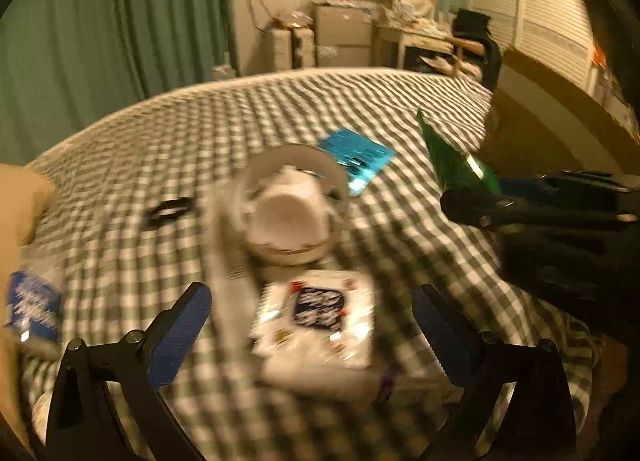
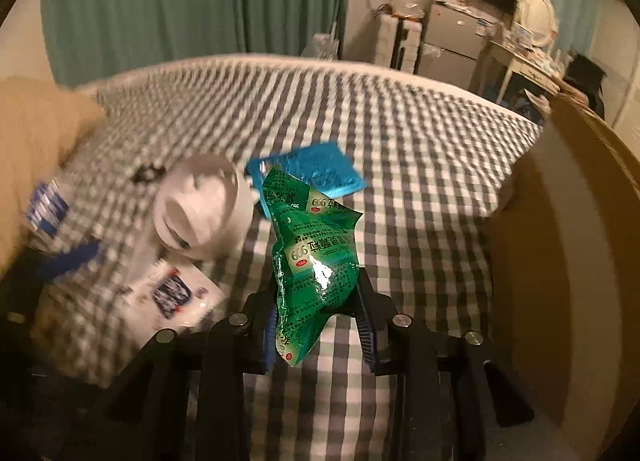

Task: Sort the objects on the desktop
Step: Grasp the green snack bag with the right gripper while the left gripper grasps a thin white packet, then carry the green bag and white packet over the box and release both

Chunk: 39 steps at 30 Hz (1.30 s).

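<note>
Far left on the checked tablecloth [image 2: 400,165] there's a clear bottle with a blue label [image 1: 34,305], lying right at the edge next to something tan I can't make out. Next over, the left gripper [image 1: 312,321] hangs above a white packet with a dark blue logo [image 1: 320,321], fingers spread wide with nothing between them, so my guess is that packet's the next pick. Just past it is a white cup [image 1: 292,209] stuffed with crumpled tissue, looks like trash waiting its turn, with a blue foil sachet [image 2: 316,171] behind. Then the right gripper [image 2: 320,325] is clamped on a green sachet [image 2: 312,261], lifted clear off the cloth. The cardboard box [image 2: 560,261] sits just to its right, probably where it's headed.
</note>
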Each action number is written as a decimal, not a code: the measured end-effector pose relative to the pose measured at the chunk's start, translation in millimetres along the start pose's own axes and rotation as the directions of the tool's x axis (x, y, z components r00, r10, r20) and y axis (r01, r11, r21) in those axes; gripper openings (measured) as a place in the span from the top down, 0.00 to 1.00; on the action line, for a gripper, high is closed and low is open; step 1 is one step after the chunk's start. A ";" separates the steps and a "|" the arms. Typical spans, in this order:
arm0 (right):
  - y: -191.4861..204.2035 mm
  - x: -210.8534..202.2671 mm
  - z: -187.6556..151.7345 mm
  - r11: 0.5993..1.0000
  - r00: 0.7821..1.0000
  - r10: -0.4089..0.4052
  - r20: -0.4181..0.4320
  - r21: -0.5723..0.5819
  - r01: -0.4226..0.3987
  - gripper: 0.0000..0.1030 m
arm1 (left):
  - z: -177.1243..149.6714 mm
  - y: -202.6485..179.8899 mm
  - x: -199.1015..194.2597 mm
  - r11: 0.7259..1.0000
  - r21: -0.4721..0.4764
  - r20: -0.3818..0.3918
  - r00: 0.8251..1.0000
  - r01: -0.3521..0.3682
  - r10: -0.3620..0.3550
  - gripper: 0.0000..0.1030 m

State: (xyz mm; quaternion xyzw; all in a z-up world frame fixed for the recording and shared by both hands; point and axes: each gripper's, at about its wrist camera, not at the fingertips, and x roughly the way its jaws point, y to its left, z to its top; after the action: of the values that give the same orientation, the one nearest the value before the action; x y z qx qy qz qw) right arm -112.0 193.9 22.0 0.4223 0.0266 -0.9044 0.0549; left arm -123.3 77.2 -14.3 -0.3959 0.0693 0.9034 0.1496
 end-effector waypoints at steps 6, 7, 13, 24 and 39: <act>-8.1 -7.0 -5.8 0.999 1.000 0.011 -0.018 0.042 -0.010 0.69 | -5.9 -8.4 12.0 0.996 0.085 -0.072 0.997 0.010 -0.004 0.79; -8.2 -9.7 -5.7 0.999 1.000 0.011 -0.016 0.045 -0.011 0.69 | -6.7 -7.5 6.9 0.996 0.087 -0.070 0.997 0.017 -0.011 0.80; -6.7 -53.3 -5.0 0.999 0.998 0.026 0.056 0.035 -0.028 0.69 | 10.8 0.5 -42.9 0.999 0.003 0.015 0.999 0.044 -0.044 0.93; -81.9 -179.0 15.3 0.996 0.976 -0.025 0.217 0.093 0.005 0.69 | 104.9 -83.4 -149.1 0.960 0.040 0.235 0.931 0.276 -0.278 0.94; -215.6 -176.2 -2.7 0.983 0.990 -0.120 0.079 0.151 0.107 0.68 | 137.8 -230.7 -122.6 0.882 0.201 0.100 0.886 0.427 -0.452 0.94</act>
State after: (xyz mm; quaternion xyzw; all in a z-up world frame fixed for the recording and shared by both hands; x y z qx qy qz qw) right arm -23.9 421.6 155.7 0.3828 -0.0185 -0.9232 -0.0268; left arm -65.3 302.5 167.7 -0.3207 0.0448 0.8623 0.3893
